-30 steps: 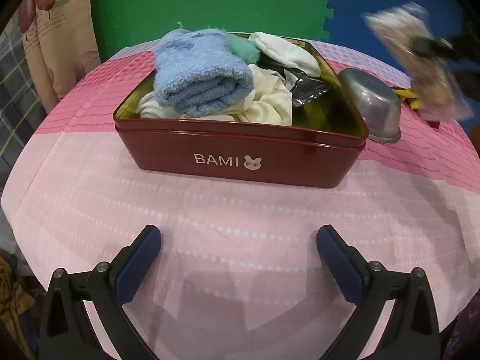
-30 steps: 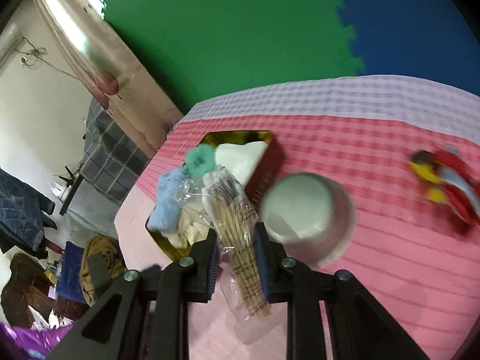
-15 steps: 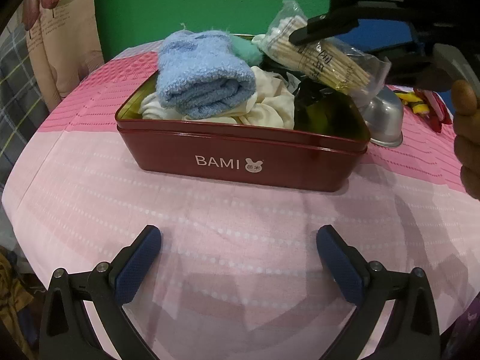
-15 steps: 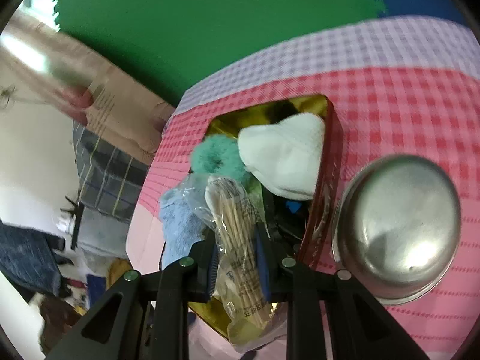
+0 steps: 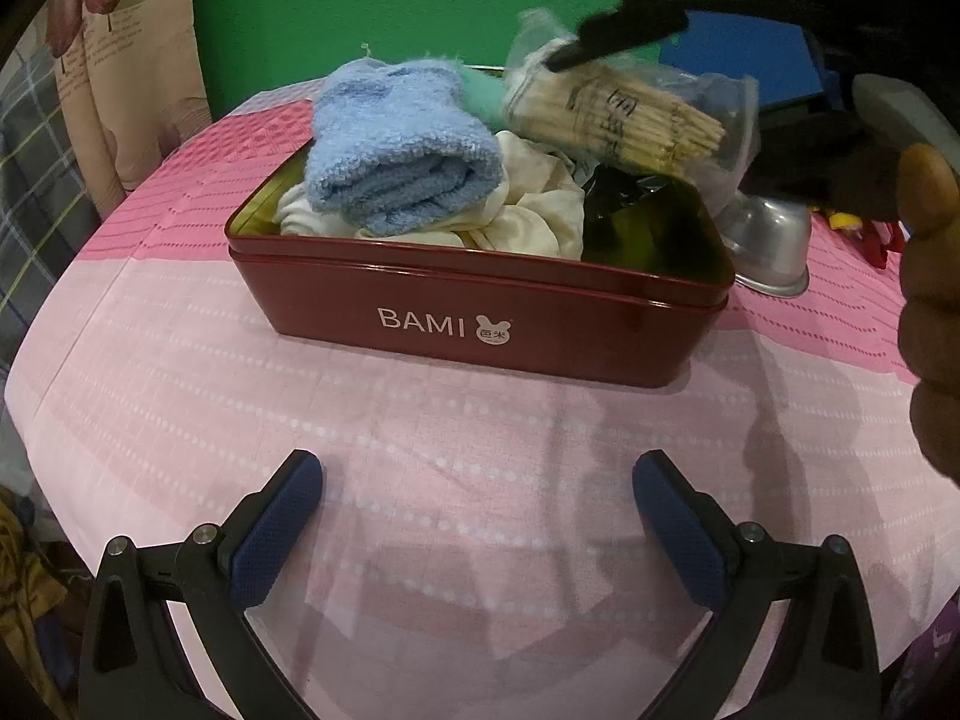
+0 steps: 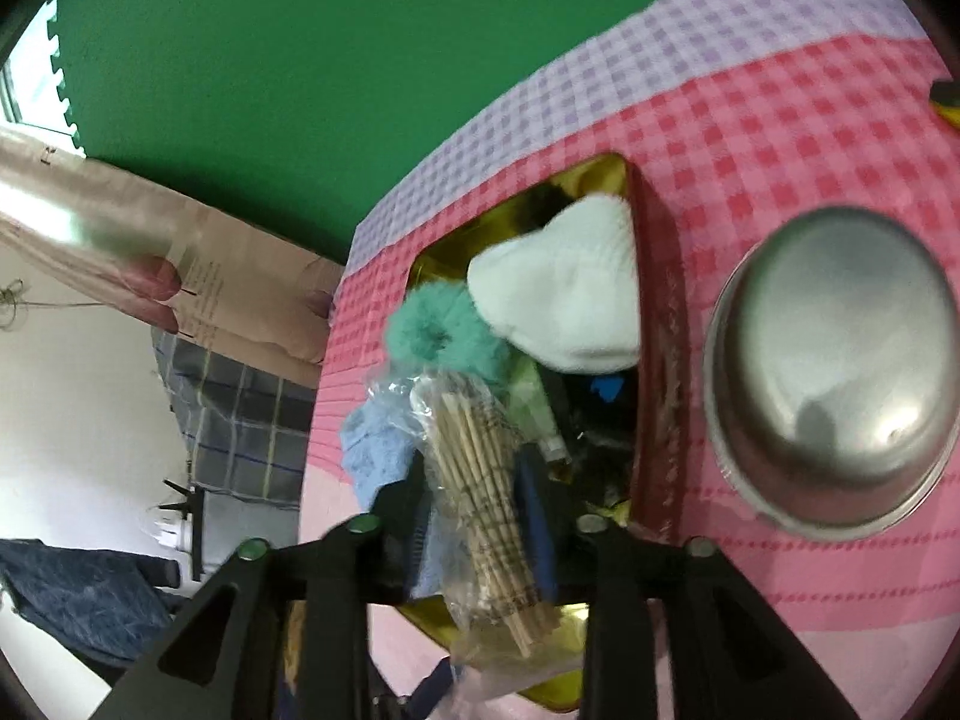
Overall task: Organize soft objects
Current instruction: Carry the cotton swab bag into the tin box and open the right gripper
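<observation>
Your right gripper (image 6: pixel 477 531) is clamped on the bag (image 6: pixel 480 480), a clear packet of thin wooden sticks, pinching it near the middle so the stick ends poke out below the pads. You hold it above the tin (image 5: pixel 480 312), over the right half of the opening, with the sticks lying tilted across the pile in the left wrist view (image 5: pixel 624 114). Your left gripper (image 5: pixel 477 516) is spread wide and holds nothing; it hovers over the pink cloth (image 5: pixel 420 450) on the near side of the tin, well apart from it. Inside the tin, a rolled blue towel (image 5: pixel 396 138) sits on top at the left, cream fabric (image 5: pixel 528 210) lies under and beside it, and a teal fuzzy piece (image 6: pixel 444 330) and a white sock (image 6: pixel 564 294) lie toward the far end. Something dark and crinkled (image 5: pixel 624 186) lies in the tin beneath the bag. The tin's front wall reads "BAMI" in pale letters beside a small rabbit logo with characters too small to read. The bag carries printed writing, blurred and unreadable. A steel bowl (image 6: pixel 834 372) stands upside down just right of the tin.
</observation>
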Available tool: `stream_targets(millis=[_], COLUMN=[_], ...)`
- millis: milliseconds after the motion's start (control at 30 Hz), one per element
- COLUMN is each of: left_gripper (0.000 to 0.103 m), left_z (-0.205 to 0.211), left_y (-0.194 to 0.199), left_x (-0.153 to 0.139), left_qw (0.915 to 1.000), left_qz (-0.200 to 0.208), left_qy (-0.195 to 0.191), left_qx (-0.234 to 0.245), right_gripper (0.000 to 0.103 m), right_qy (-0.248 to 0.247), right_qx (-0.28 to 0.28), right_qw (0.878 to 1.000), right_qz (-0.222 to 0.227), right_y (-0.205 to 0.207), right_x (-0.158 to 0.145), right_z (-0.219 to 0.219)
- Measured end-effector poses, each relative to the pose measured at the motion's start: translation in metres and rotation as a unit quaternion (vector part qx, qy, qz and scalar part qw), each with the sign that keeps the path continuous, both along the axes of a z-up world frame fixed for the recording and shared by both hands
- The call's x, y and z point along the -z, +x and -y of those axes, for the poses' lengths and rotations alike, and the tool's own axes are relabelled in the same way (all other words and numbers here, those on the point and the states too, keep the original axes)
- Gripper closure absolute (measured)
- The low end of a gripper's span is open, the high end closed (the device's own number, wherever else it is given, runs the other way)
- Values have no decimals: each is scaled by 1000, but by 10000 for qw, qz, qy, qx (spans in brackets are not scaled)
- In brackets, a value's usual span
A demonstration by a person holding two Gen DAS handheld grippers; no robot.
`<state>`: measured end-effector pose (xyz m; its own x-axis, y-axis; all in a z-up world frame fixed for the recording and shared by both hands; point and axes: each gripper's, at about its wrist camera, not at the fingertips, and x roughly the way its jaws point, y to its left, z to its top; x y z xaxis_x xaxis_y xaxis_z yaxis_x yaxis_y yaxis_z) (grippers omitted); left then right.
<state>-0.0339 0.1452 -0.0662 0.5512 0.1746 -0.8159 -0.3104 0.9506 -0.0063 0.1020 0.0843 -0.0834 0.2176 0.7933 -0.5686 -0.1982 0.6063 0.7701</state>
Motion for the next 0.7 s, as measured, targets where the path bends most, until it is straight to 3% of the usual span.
stream_targets(millis=[200, 400, 567, 700], left_gripper=[0, 0, 0, 0], left_z=[-1, -2, -3, -2], left_y=[-3, -6, -8, -10], left_x=[2, 3, 5, 7], left_qw=[10000, 9999, 9998, 9996], left_qz=[45, 98, 176, 259], left_qy=[10, 25, 52, 80], left_qx=[10, 15, 13, 9], right_gripper=[63, 60, 60, 59], right_qy=[-183, -85, -869, -1922], right_qx=[-81, -328, -26, 589], right_qw=[9994, 9948, 9798, 9489], right_qz=[279, 964, 1799, 2431], right_y=[-11, -28, -59, -76], right_x=[-11, -26, -27, -22], right_z=[0, 25, 79, 147])
